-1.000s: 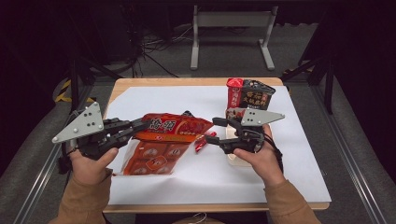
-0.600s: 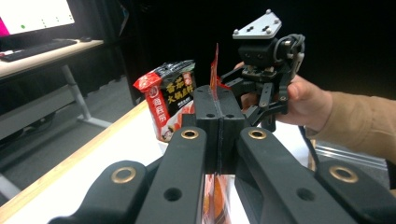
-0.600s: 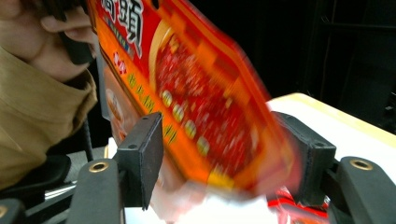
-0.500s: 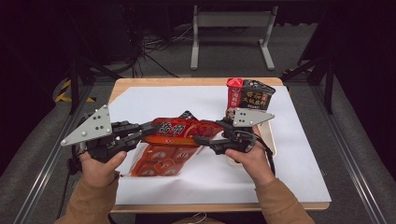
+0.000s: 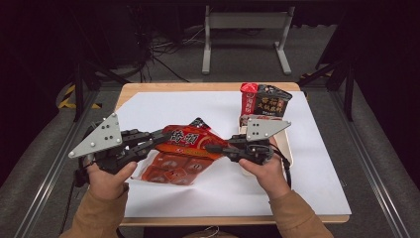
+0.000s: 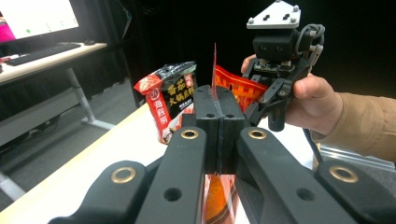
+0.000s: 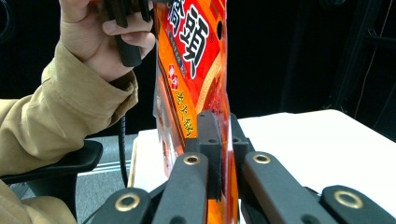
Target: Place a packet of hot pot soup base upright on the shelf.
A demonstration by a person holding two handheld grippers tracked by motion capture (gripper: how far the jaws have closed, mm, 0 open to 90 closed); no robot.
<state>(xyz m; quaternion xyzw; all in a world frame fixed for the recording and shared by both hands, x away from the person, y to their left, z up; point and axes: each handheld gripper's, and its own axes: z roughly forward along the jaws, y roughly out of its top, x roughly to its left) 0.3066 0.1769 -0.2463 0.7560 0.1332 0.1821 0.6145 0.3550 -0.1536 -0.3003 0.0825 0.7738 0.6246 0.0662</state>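
Observation:
A red-orange snack bag (image 5: 190, 141) hangs over the white sheet between my two grippers. My left gripper (image 5: 159, 138) is shut on its left edge. In the left gripper view the jaws (image 6: 218, 116) press together on the thin bag edge (image 6: 215, 60). My right gripper (image 5: 212, 148) is shut on the bag's right end. The right gripper view has its jaws (image 7: 224, 135) clamped on the printed bag (image 7: 196, 51), with the other hand (image 7: 93, 32) behind. A clear lower part of the bag (image 5: 168, 171) with red pieces rests on the sheet.
A red and black noodle packet (image 5: 265, 101) stands at the back right, in a beige tray (image 5: 286, 148) beside my right hand. A white sheet (image 5: 163, 106) covers the wooden table (image 5: 198, 87). A desk with a monitor (image 6: 37, 14) lies off to the side.
Both grippers have drawn closer together, the left going right and the right going left. The bag between them has bunched up.

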